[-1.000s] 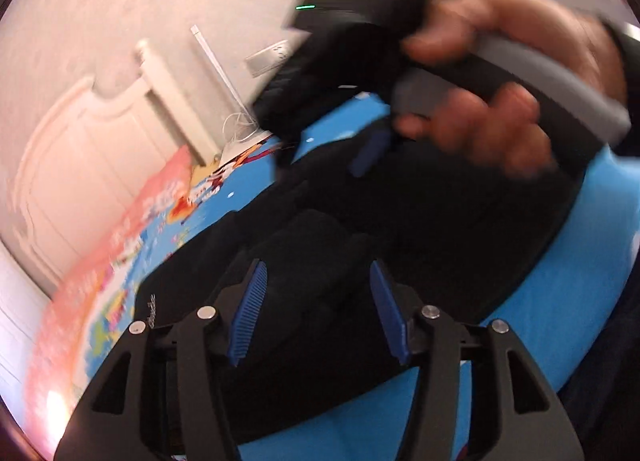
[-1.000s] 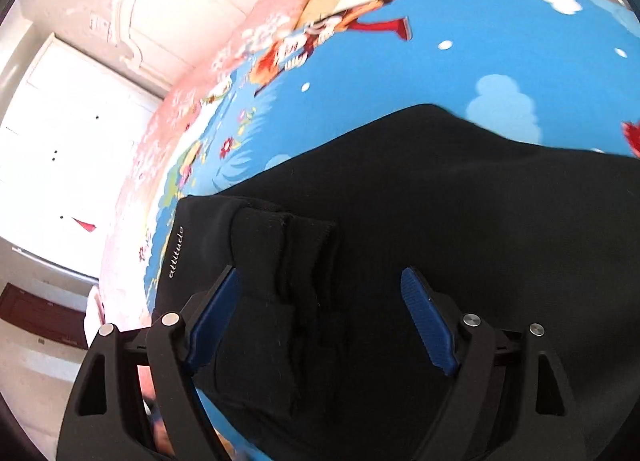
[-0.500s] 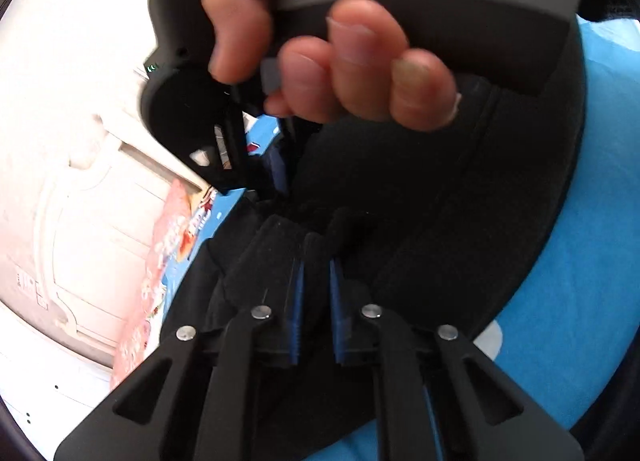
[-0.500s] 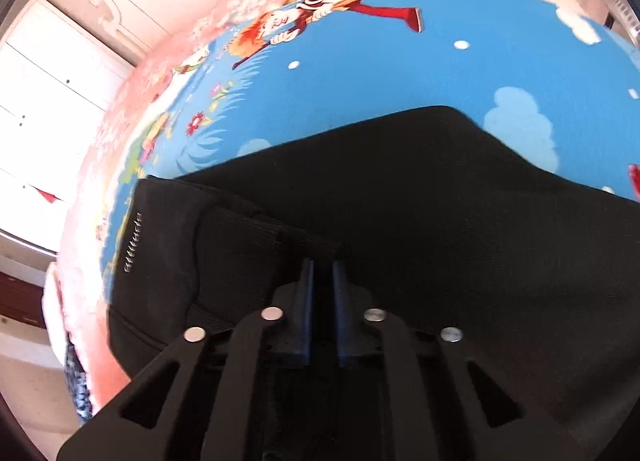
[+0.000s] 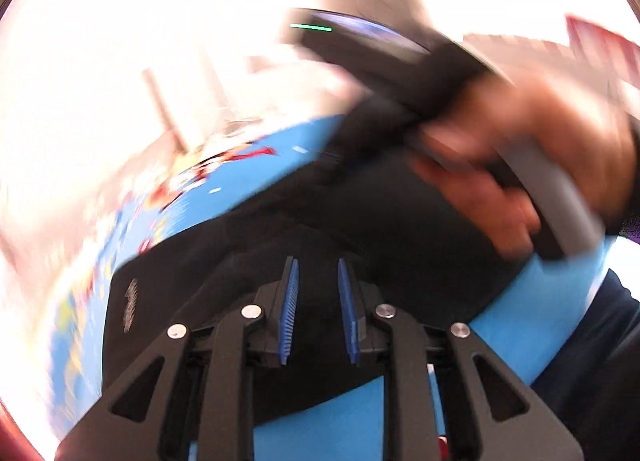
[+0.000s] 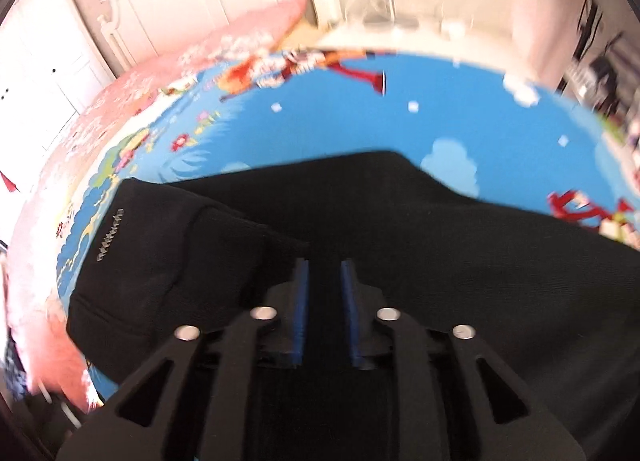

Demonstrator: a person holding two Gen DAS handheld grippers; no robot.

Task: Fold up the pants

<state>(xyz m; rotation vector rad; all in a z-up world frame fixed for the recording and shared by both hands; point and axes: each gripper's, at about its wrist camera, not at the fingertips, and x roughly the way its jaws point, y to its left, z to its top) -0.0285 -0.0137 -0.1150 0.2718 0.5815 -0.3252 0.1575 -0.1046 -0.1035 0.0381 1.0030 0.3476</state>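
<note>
Spread over a bright blue cartoon-print bedsheet (image 6: 344, 133), the black knit pants (image 6: 420, 237) lie partly folded, while the left gripper (image 5: 316, 301) and right gripper (image 6: 324, 301), jaws just reopened slightly and gripping nothing, should lift clear without dragging the fold.

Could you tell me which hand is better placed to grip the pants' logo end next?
Probably the left gripper: its jaws, just opening and pinching nothing, hover beside the pants' logo end.
</note>
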